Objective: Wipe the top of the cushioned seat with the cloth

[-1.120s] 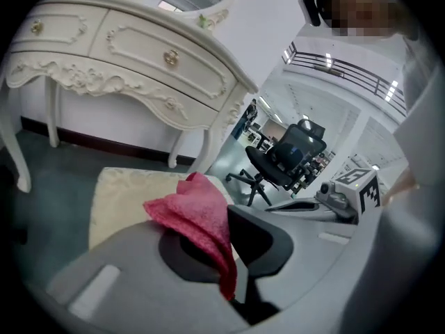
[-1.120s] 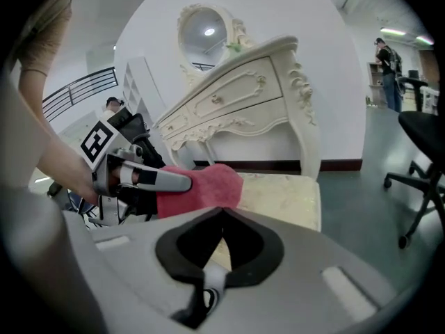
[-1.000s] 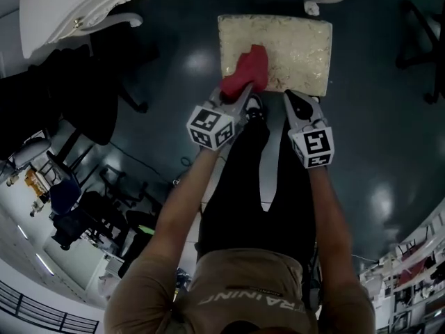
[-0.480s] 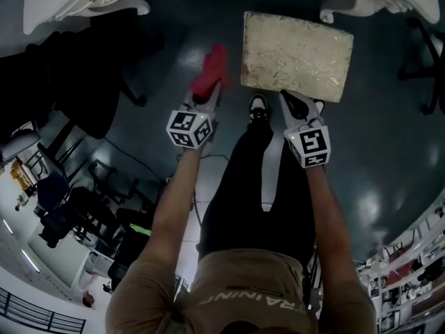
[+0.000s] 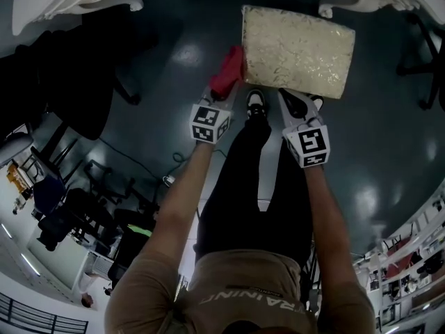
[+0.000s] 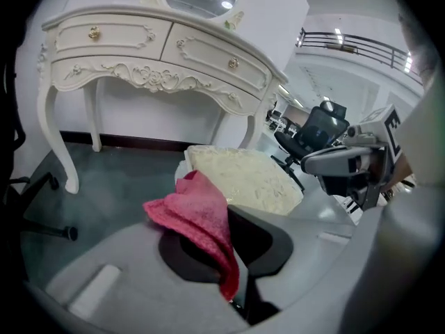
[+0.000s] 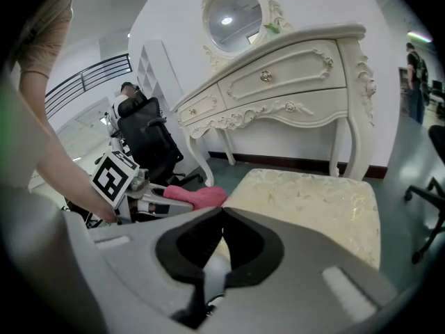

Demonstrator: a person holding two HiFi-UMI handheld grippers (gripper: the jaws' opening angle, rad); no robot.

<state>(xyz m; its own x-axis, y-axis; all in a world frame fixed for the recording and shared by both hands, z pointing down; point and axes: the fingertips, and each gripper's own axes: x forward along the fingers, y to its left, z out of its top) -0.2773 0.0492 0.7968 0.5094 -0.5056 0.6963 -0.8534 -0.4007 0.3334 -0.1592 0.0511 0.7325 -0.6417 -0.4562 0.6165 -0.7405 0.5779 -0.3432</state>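
Since the left gripper (image 5: pixel 224 94) has its fingers clamped on just one fold of the pink cloth (image 6: pixel 193 213), most of the rag bunches up loose past the tips, and that's my main worry. The bunch sits just beside the cushioned seat (image 5: pixel 299 44), off its left edge and not on top yet, as far as I can tell. Drag it across that textured top and I'd guess the fold could slip out from between the fingers, or the hard tips could scrape the fabric instead of the rag. The right gripper (image 7: pixel 222 211) is fully closed with nothing in it, tips at the seat's near edge. So nothing pins the seat, and a firm push might scoot it toward the white dressing table (image 7: pixel 278 82) beyond the fingertips.
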